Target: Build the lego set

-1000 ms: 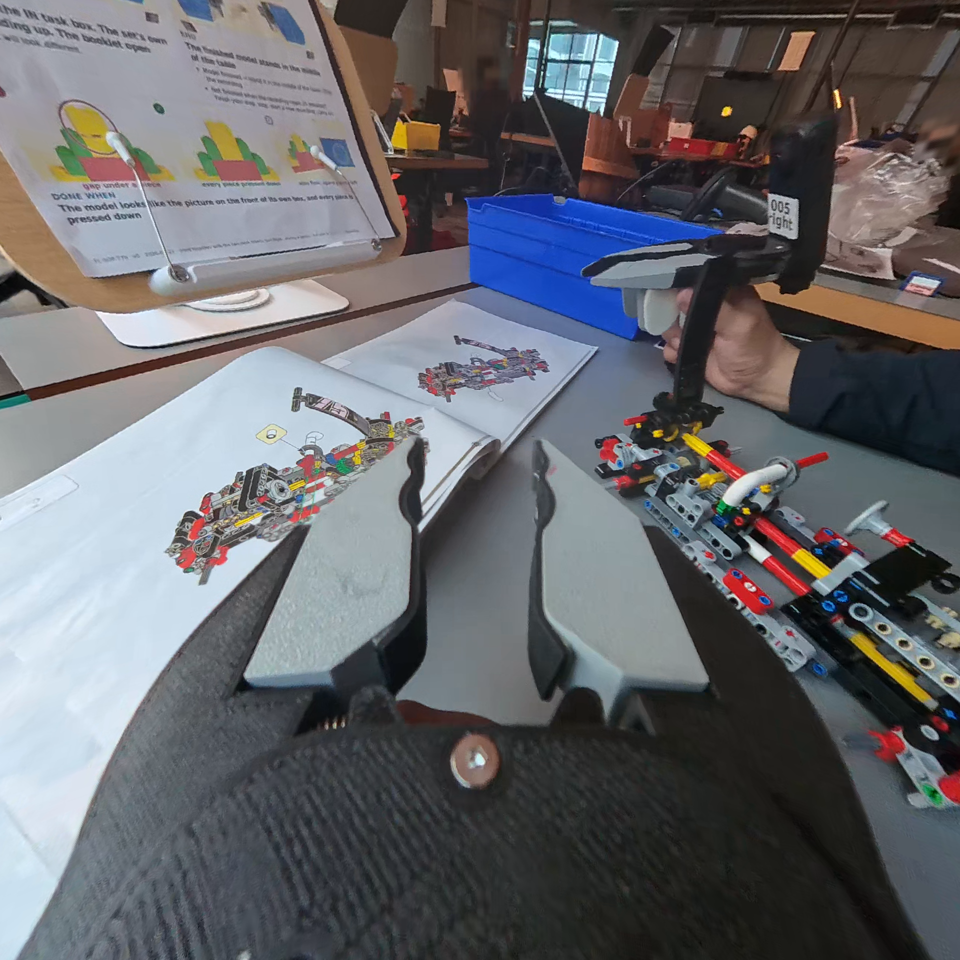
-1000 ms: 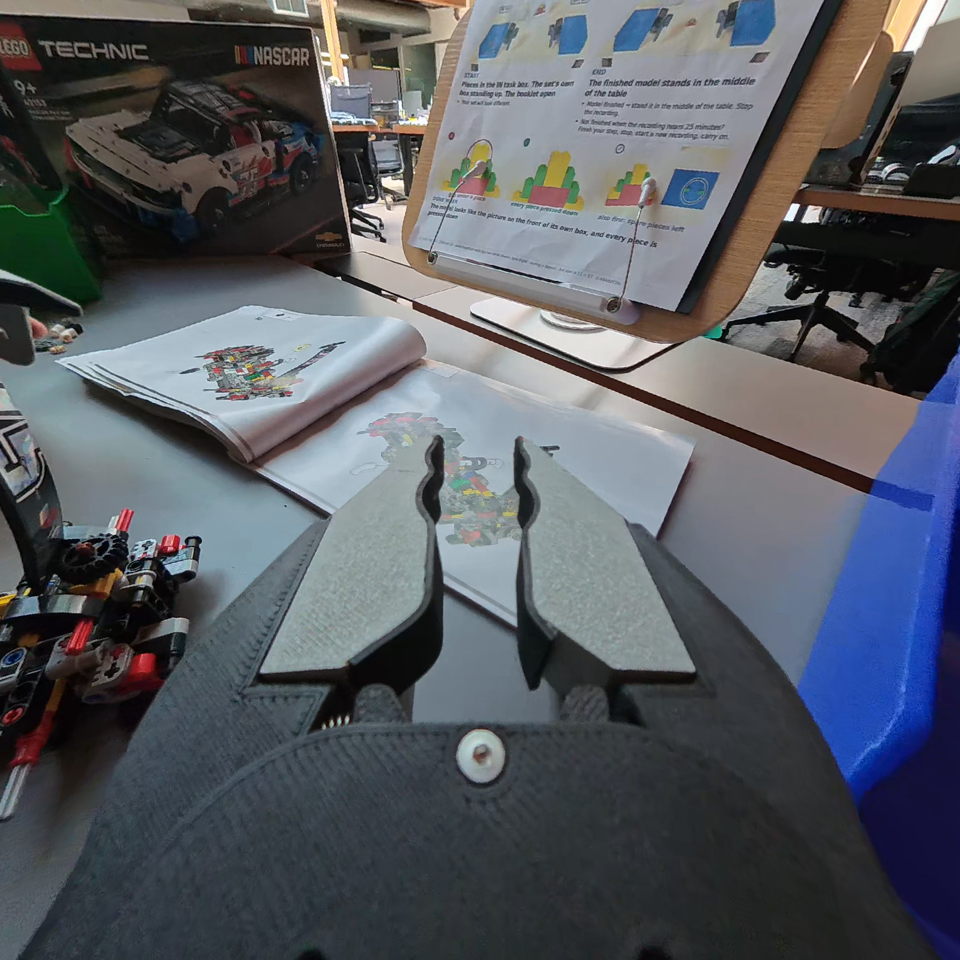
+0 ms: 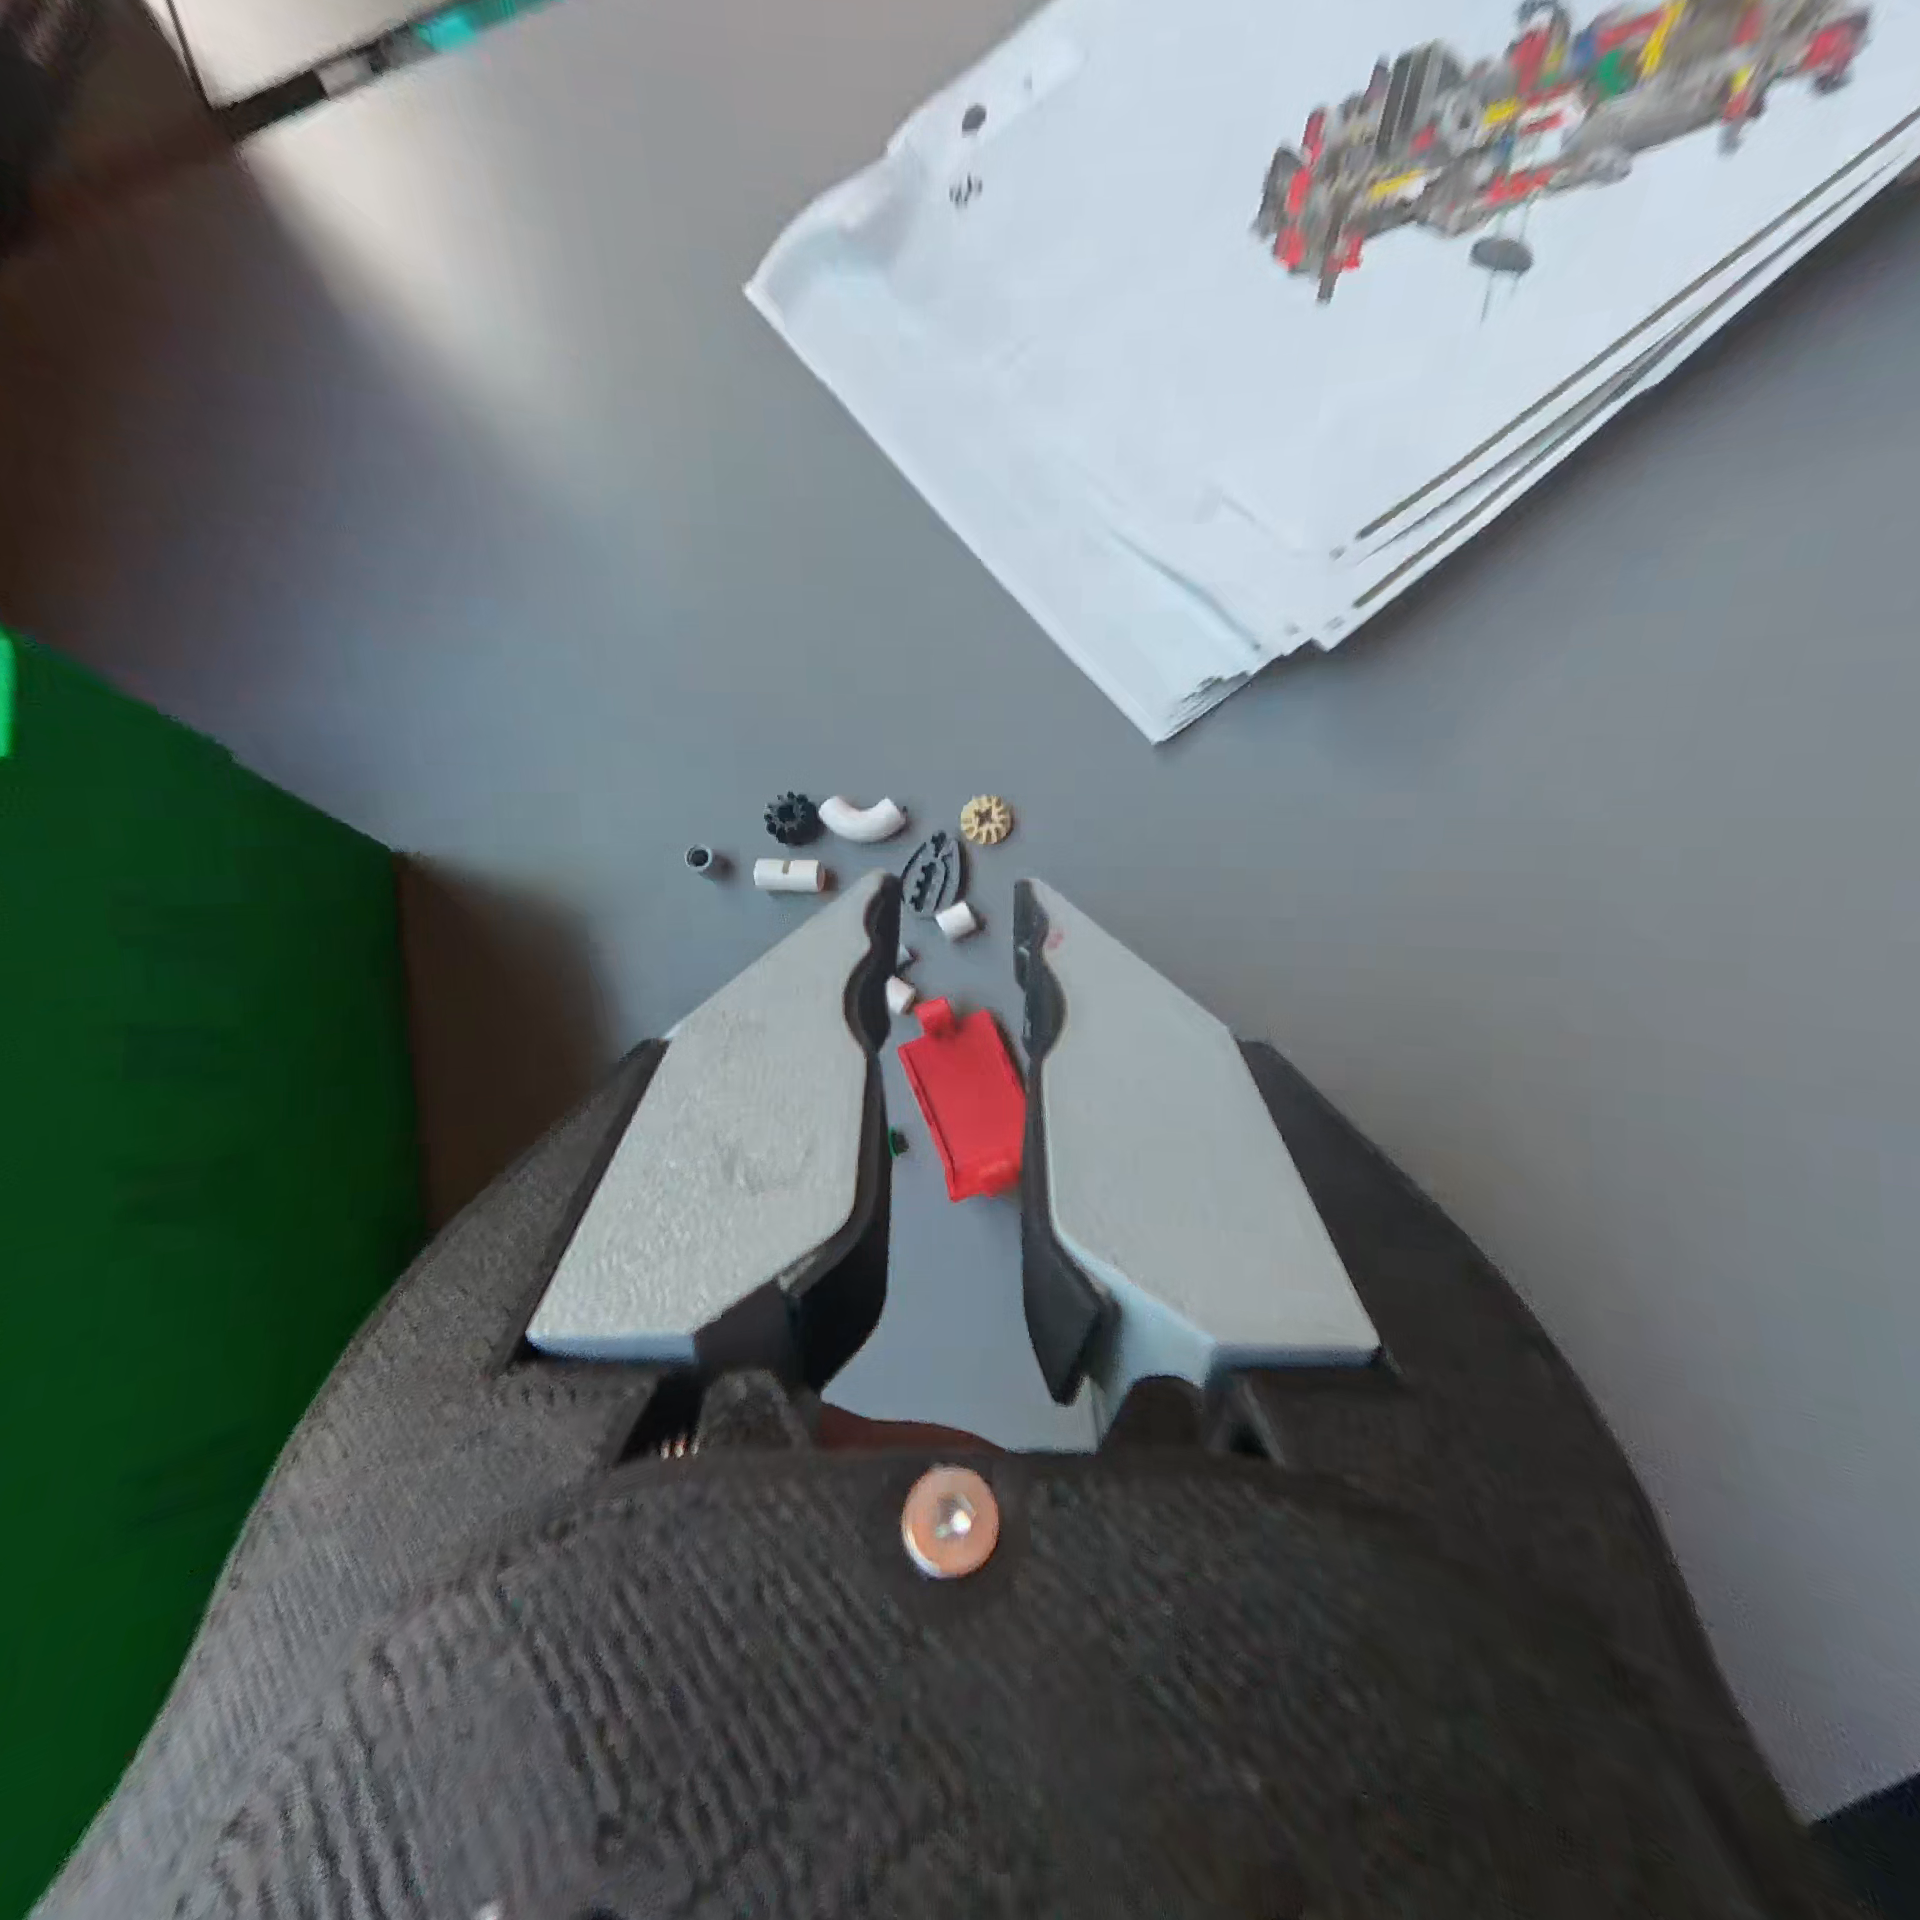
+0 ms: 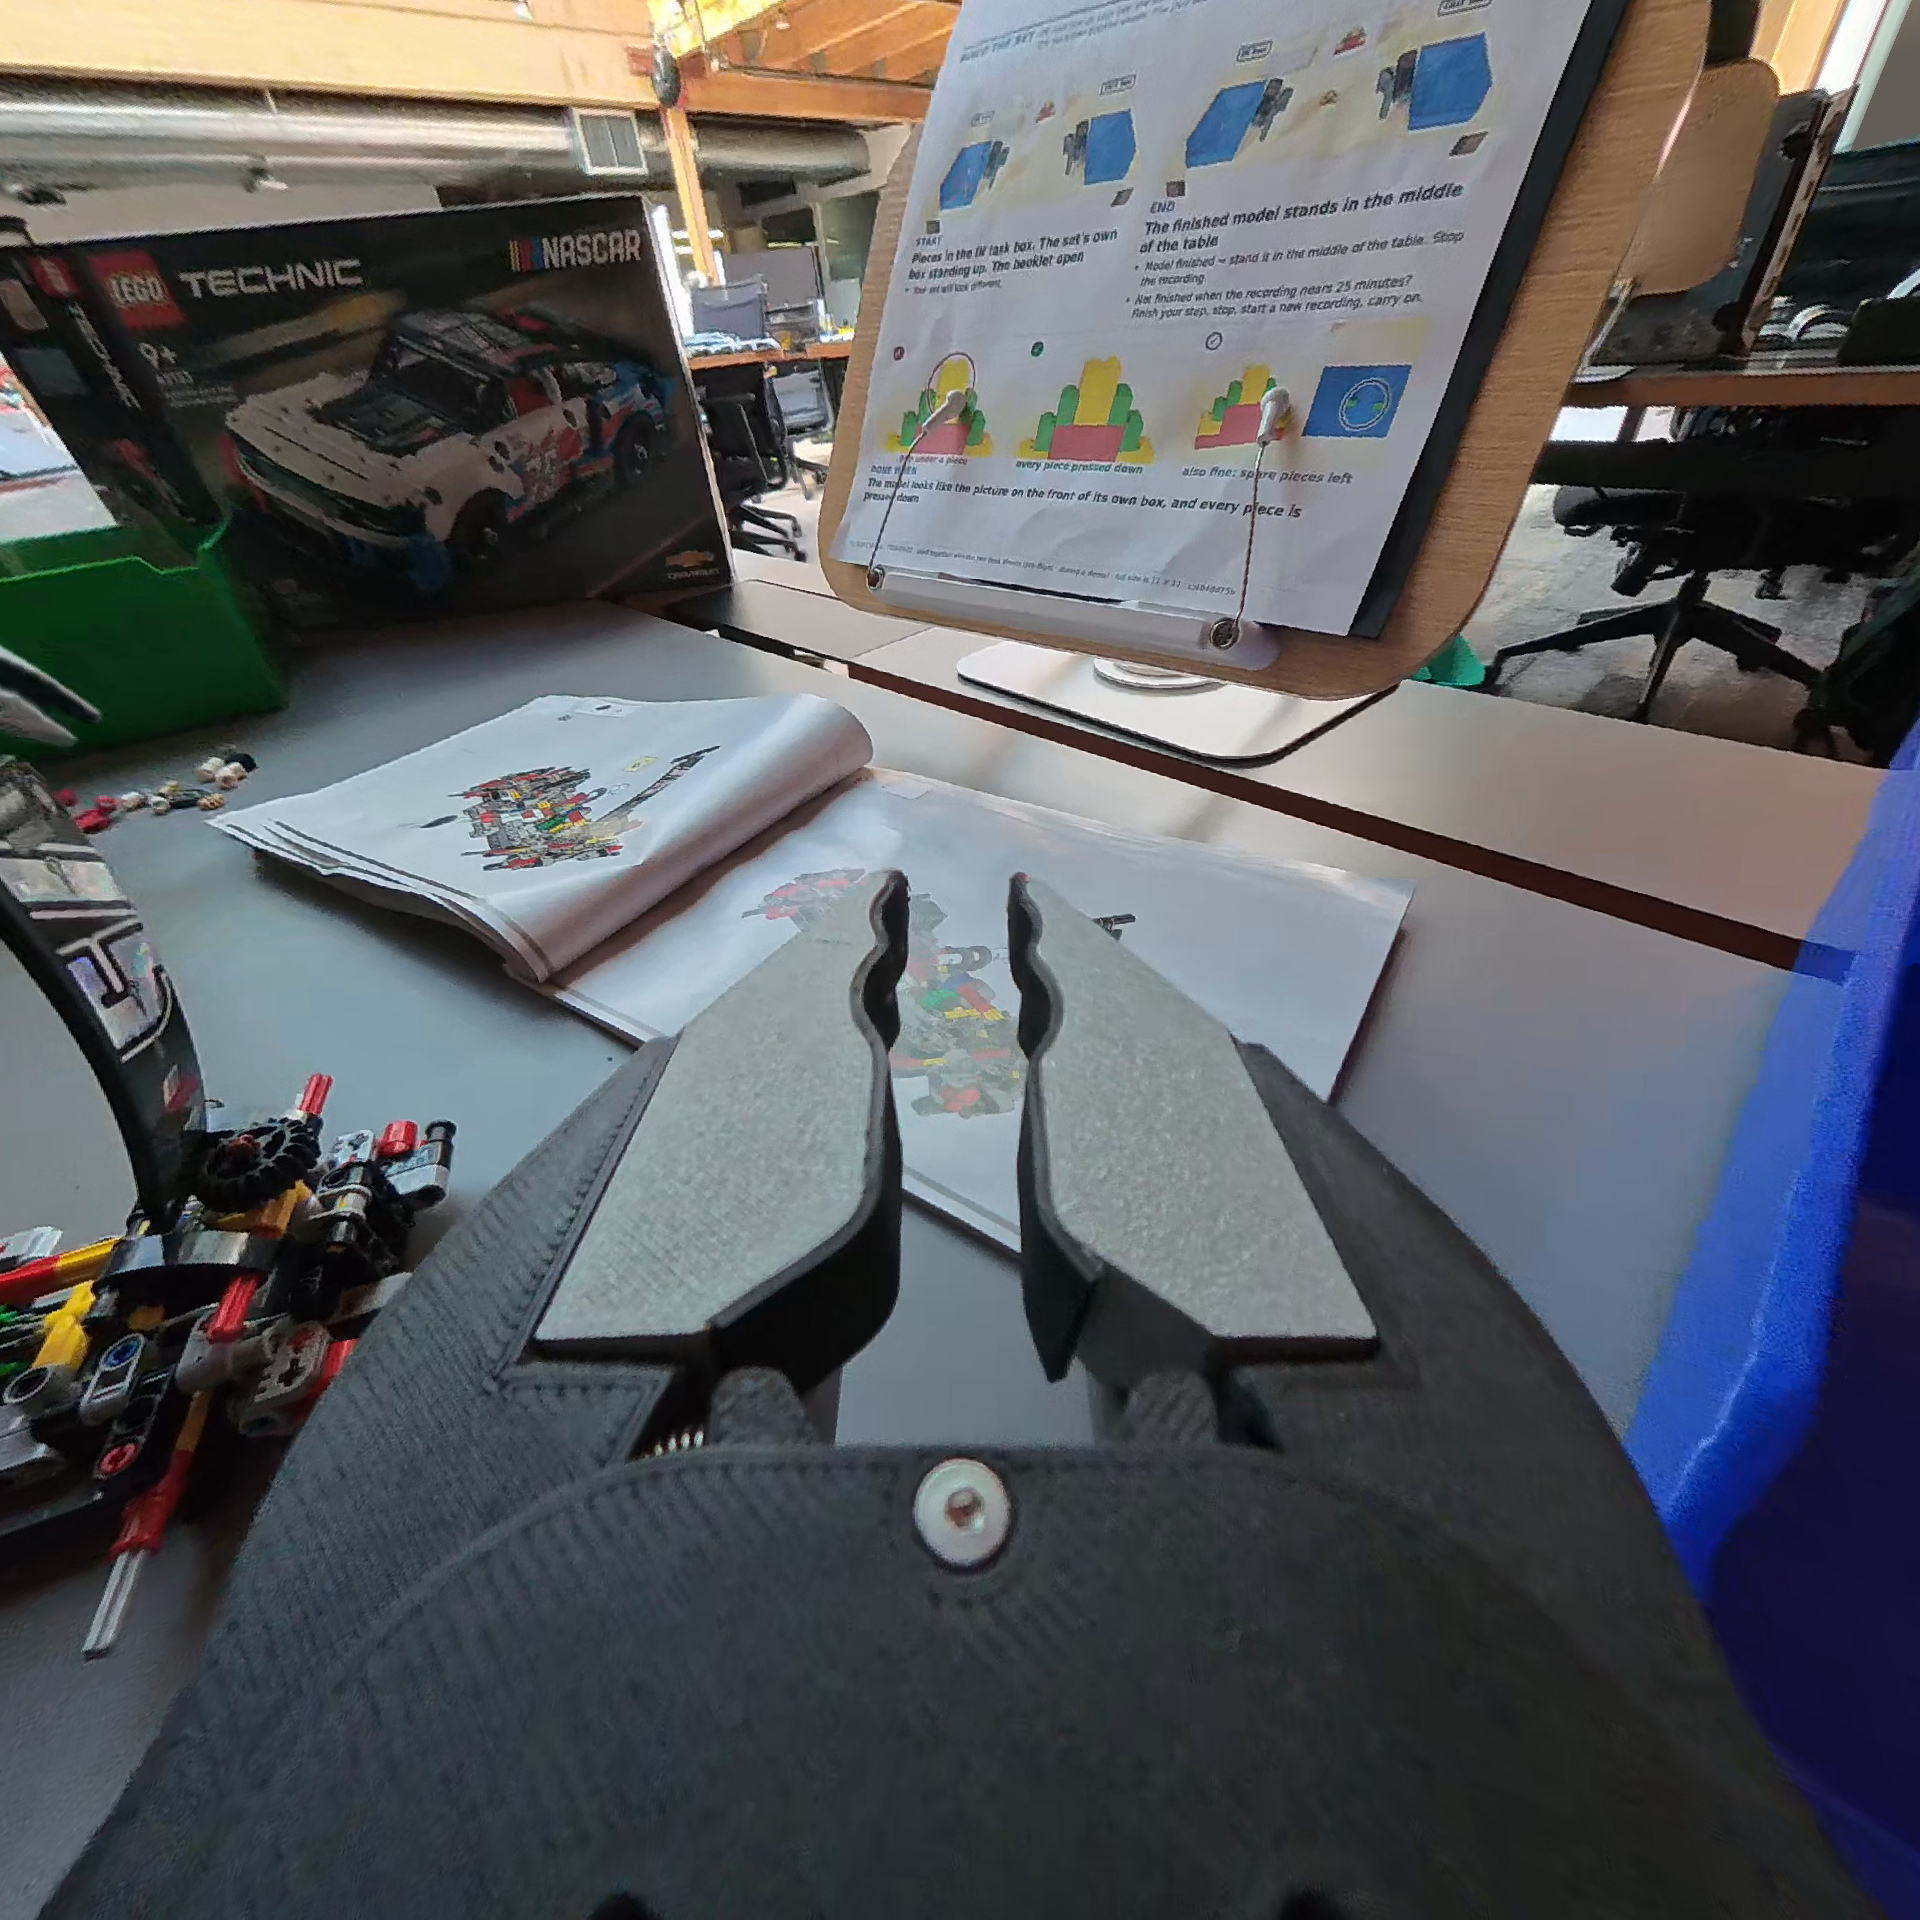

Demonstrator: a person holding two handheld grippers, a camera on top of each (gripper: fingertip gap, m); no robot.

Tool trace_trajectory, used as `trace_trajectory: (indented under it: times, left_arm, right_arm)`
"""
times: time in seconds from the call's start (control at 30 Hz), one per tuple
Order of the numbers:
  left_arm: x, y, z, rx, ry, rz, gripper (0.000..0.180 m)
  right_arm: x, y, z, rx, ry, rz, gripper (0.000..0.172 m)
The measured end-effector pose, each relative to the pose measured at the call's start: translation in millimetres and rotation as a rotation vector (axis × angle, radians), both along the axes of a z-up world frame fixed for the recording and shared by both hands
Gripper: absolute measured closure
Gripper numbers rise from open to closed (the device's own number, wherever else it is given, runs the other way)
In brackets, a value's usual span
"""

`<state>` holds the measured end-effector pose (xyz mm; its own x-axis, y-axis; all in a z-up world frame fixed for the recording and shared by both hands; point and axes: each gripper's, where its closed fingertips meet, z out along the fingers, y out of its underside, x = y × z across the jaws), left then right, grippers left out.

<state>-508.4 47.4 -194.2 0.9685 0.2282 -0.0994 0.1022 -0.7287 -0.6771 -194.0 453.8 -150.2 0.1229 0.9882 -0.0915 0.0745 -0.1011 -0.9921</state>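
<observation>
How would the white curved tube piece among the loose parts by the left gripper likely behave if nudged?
The white curved tube piece looks like small hard plastic, so probably light and stiff. Its bend should keep it from rolling far; it may slide or spin on the smooth grey table, perhaps bumping the black gear beside it.

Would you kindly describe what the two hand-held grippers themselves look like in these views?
The left hand-held gripper and the right hand-held gripper look alike. Each has two flat, grey, textured fingers tapering to a point, with black wavy inner edges. They sit in a black ribbed body with a round silver screw at the centre. No cables or sleeves show.
</observation>
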Motion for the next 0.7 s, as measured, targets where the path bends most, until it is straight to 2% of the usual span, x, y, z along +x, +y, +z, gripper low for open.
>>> trace_trajectory:
  times: [0.33, 0.7]
  left_arm:
    - [1, 3, -40, -0.15, -0.035, 0.001, 0.163]
    - [-8, 0, -45, -0.19, -0.004, 0.021, 0.163]
  right_arm:
    - [0, -3, 1, -0.013, 0.012, 0.018, 0.156]
    - [-1, -7, 1, -0.008, 0.008, 0.038, 0.158]
